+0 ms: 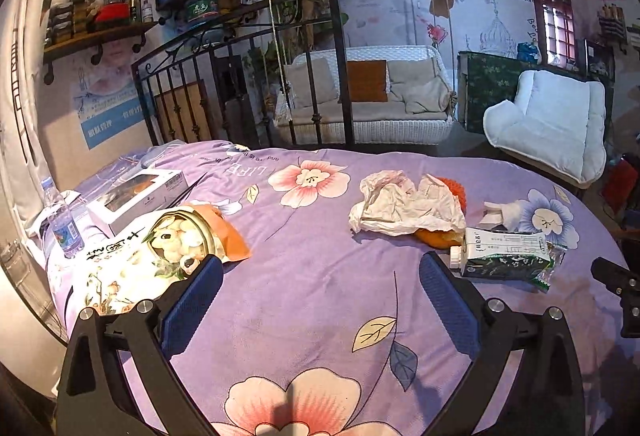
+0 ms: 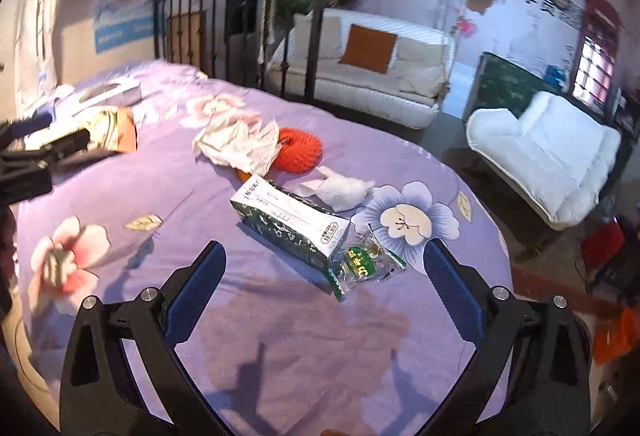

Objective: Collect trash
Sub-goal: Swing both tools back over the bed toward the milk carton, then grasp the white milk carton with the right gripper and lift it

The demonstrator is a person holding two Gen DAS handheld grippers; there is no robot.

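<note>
Hovering over the purple bedspread [image 1: 312,236] with jaws spread wide and empty, the left gripper [image 1: 320,296] and right gripper [image 2: 326,284] face litter at mid-frame, crumpled paper [image 1: 404,203] and a milk carton [image 2: 292,224], seemingly readying a pickup

the left gripper [image 1: 320,288] hangs over the bed with its two blue fingers [image 1: 192,300] spread wide and nothing between them. the right gripper [image 2: 324,276] is wide apart too, tipped down, and holds nothing. each one shows at the edge of the other's view.
</note>
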